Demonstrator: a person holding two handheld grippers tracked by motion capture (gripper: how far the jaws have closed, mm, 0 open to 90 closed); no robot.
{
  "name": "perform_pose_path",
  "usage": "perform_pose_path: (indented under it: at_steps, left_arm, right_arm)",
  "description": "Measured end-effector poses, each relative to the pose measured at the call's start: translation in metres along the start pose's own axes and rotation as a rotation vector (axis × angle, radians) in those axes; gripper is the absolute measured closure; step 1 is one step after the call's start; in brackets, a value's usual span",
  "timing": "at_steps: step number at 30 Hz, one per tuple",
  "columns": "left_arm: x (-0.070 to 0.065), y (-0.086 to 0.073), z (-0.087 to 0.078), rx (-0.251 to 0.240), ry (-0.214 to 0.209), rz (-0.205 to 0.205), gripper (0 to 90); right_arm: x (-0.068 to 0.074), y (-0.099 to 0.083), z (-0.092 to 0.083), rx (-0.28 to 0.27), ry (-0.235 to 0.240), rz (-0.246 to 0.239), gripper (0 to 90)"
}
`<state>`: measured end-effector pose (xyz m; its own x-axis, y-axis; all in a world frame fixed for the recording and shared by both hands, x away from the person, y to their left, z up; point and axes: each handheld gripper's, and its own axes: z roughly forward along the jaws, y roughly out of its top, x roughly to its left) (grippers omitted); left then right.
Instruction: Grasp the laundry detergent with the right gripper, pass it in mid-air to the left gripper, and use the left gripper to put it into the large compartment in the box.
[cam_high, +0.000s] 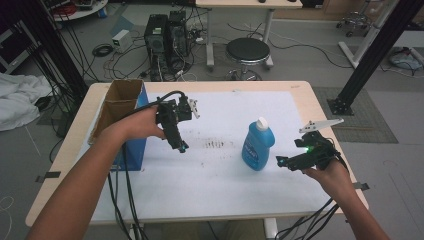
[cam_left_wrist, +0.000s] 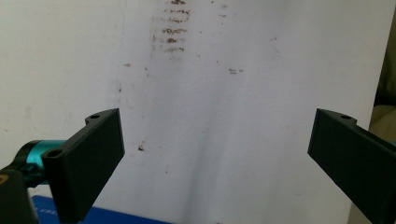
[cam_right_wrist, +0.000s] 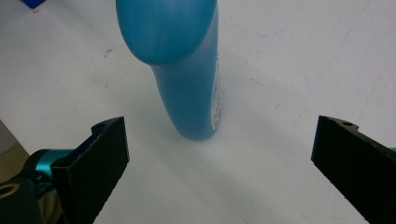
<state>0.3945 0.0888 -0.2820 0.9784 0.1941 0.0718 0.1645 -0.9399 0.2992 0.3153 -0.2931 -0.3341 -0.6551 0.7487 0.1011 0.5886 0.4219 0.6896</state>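
While jaws gape, right hand-held gripper (cam_high: 286, 162) nears blue bottle (cam_high: 258, 144).

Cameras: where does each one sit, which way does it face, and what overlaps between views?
High view: fixed above the person's side, looking forward and down on the table; both forearms enter from the bottom, left gripper by the cardboard box, right gripper near the blue bottle.
Left gripper view: rides the left gripper, facing down at the stained white sheet; its open jaws show.
Right gripper view: rides the right gripper, facing the blue bottle; open jaws show.
Shared: the high and right gripper views both show the bottle.
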Motion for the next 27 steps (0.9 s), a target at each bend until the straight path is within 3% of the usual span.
perform_pose_path:
  at_steps: [11, 27]
  left_arm:
    - [-0.001, 0.002, 0.003, 0.002, -0.002, 0.006, 3.6]
    - [0.000, 0.001, 0.006, 0.007, 0.000, 0.004, 3.7]
  right_arm:
    - [0.009, -0.008, 0.009, -0.101, 0.011, 0.017, 3.1]
    - [0.017, -0.008, 0.030, -0.159, 0.013, 0.000, 3.1]
